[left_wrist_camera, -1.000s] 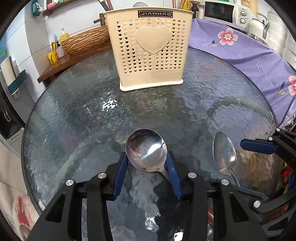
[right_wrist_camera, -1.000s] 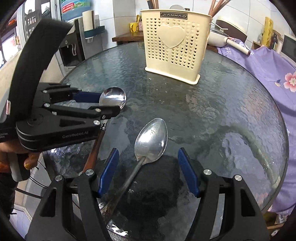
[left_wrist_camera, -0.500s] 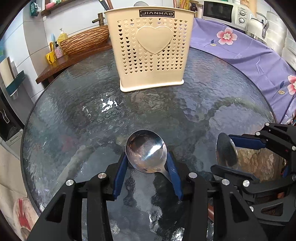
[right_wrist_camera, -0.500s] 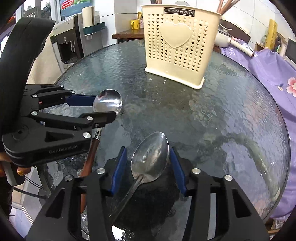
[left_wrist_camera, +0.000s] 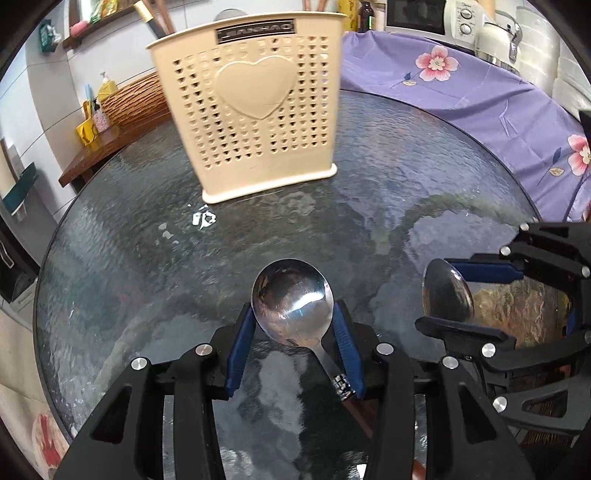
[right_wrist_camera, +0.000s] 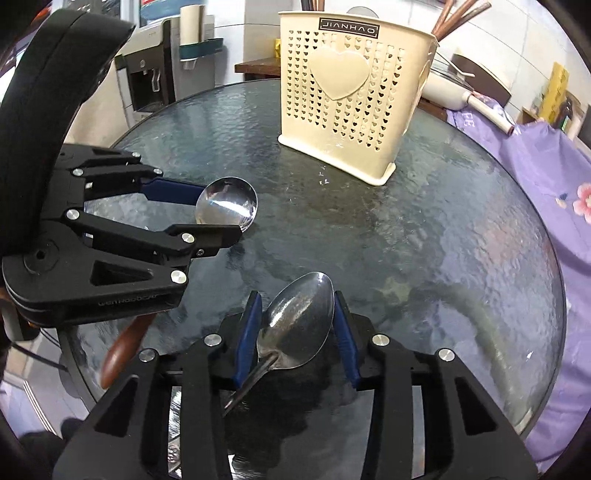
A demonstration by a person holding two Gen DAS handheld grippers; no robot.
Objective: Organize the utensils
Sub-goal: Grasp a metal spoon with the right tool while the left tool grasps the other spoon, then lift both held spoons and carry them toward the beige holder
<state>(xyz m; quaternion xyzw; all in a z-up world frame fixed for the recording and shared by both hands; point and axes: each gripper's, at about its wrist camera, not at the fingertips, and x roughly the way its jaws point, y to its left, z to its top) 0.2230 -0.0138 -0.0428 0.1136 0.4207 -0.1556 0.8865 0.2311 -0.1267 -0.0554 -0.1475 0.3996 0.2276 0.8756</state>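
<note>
**Two spoons gripped at glass table**

The left gripper (left_wrist_camera: pixel 293 328) clamps a round-bowled steel spoon (left_wrist_camera: pixel 291 302) (wood-handled) above the textured glass table (left_wrist_camera: pixel 369 206). The right gripper (right_wrist_camera: pixel 295 328), its jaws just closing, pinches a slimmer oval spoon (right_wrist_camera: pixel 295 325). The cream heart-perforated utensil holder (right_wrist_camera: pixel 347 92) stands upright beyond.

On the cream utensil holder (right_wrist_camera: pixel 347 99) ahead of me a dark plate near the rim reads "JIANHAO"; in my left wrist view the same plate (left_wrist_camera: pixel 255 32) is blurred. The side of my left claw (right_wrist_camera: pixel 229 218) carries faint raised lettering, too smeared to read. Pale letters "PE" show on the purple cloth (right_wrist_camera: pixel 466 121)
</note>
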